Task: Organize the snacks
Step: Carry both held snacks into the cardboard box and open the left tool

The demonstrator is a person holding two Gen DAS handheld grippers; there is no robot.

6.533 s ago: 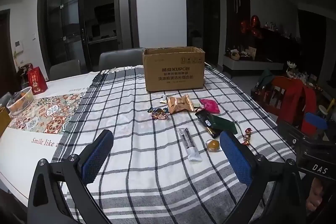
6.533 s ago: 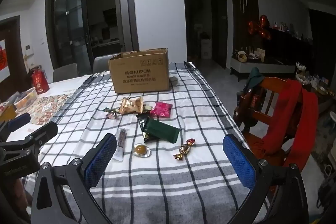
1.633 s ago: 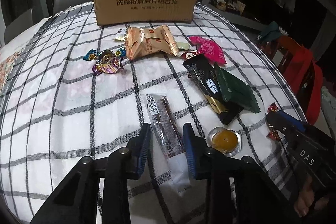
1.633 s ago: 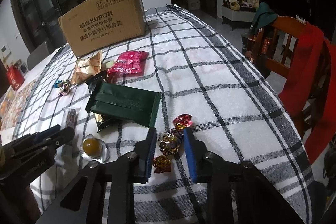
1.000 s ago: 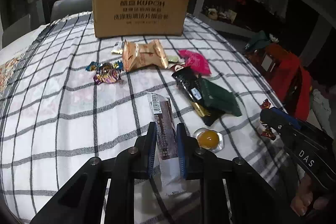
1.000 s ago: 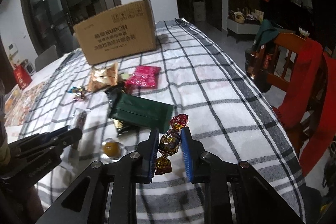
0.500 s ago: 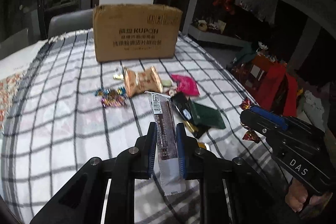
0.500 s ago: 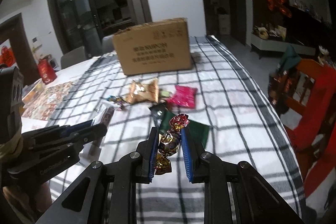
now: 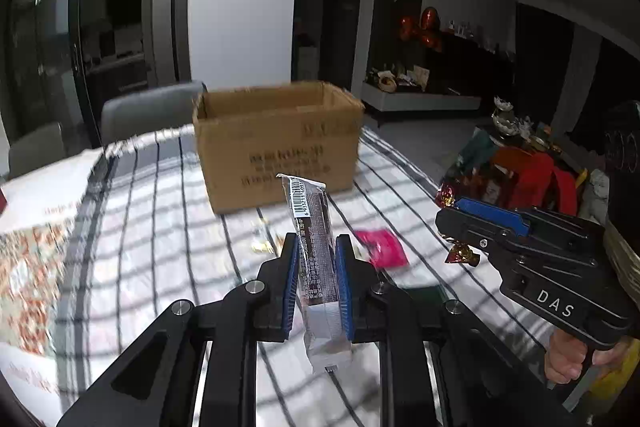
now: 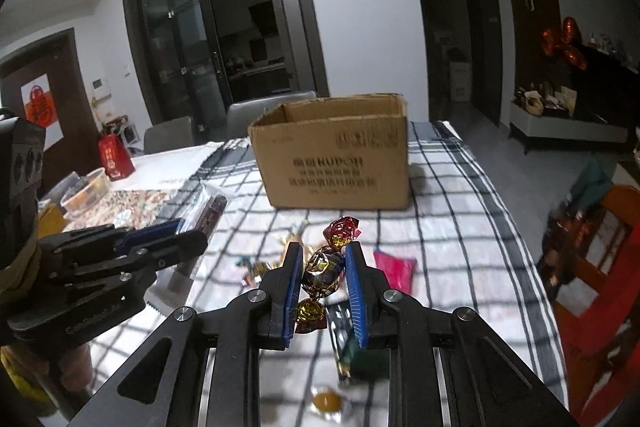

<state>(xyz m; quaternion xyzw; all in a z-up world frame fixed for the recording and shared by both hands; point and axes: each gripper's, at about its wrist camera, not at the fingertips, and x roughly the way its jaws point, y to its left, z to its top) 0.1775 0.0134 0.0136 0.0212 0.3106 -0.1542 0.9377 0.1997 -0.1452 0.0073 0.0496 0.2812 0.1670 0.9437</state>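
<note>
My left gripper [image 9: 316, 247] is shut on a long brown snack bar [image 9: 314, 251] in clear wrap, held upright above the checked tablecloth [image 9: 168, 227]. My right gripper [image 10: 323, 255] is shut on a foil-wrapped candy [image 10: 324, 269] with red and gold twisted ends. Both hang in the air in front of the open cardboard box [image 9: 276, 143], which shows in the right wrist view [image 10: 334, 151] too. Each gripper appears in the other's view: the right gripper [image 9: 448, 205] with its candy, the left gripper [image 10: 188, 231] with its bar.
On the cloth lie a pink packet [image 9: 382, 247], a dark green packet [image 10: 360, 343], a round yellow jelly cup [image 10: 326, 401] and small candies [image 10: 252, 271]. A wooden chair with a red garment [image 10: 612, 267] stands at the right. Grey chairs [image 9: 148, 111] stand behind the box.
Both grippers have risen off the table with their snacks and come nearer to the box, whose open top now shows. The remaining snacks have dropped lower in both views.
</note>
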